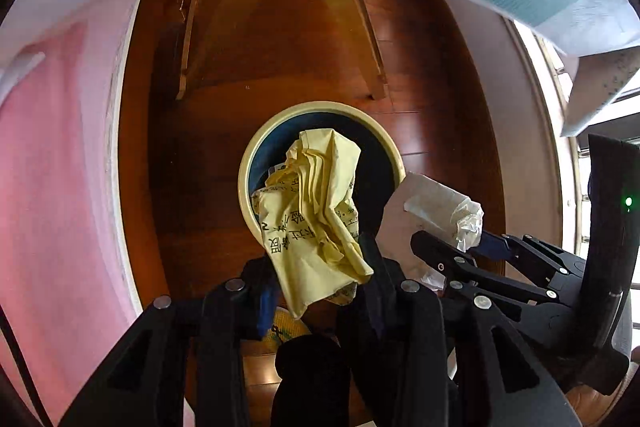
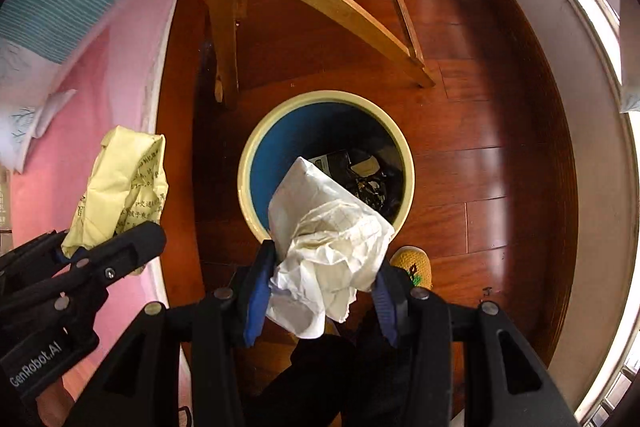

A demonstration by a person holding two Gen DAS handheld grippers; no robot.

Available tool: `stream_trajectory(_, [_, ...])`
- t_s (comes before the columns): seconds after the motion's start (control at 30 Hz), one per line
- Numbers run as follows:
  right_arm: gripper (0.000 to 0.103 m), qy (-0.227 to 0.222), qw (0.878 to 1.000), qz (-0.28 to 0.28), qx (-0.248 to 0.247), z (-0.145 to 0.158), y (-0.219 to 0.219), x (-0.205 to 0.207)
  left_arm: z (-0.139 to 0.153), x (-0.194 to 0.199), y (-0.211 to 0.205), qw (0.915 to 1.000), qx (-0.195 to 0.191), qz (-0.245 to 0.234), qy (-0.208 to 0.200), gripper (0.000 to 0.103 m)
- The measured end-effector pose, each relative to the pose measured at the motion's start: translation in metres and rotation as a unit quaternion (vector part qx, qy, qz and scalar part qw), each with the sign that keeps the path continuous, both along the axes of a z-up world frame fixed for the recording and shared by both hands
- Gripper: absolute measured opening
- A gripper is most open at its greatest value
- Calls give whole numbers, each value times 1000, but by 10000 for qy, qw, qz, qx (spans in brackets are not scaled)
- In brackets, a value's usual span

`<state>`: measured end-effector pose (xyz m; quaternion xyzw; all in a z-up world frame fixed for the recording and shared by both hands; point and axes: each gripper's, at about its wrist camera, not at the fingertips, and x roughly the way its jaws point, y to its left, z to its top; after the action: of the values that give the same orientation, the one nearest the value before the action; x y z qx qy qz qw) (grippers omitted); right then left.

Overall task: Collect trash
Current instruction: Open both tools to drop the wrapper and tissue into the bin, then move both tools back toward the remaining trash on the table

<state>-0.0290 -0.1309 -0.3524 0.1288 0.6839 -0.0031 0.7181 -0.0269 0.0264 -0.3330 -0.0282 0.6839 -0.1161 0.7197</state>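
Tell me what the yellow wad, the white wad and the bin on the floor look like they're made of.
Yellow wad: thin matte paper, sharply creased, with black print. White wad: thin crumpled paper showing faint grid lines. Bin: probably plastic, with a smooth cream rim and blue inner wall. Floor: glossy wood-look planks reflecting light.

left tongs (image 1: 320, 267) gripping crumpled yellow paper (image 1: 316, 211) above round bin (image 1: 256, 155), wooden floor (image 1: 280, 47)
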Motion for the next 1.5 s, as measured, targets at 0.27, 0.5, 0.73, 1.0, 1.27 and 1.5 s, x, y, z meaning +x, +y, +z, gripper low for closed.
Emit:
stream_trajectory(0.27, [59,-99,9990,-273,327,-67,-19,10,-82,13,-9,9996,83,108,256,65])
stream_trajectory(0.5, [69,-427,9981,-374,227,-69,-24,14,-90,13,2,9987,315,371,142,87])
stream_trajectory(0.73, [69,-621,9971,-354,255,-45,-21,15,-58,12,10,9971,545,485,-194,87])
stream_trajectory(1.0, [69,-664,9973,-243,176,9,-9,7,11,12,29,9926,613,872,-573,87])
stream_trajectory(1.27, [69,-955,9953,-11,136,100,4,-2,112,4,44,9888,518,977,-1003,87])
stream_trajectory(1.5, [69,-1212,9921,272,174,183,21,-7,196,-9,56,9849,328,1024,-1357,87])
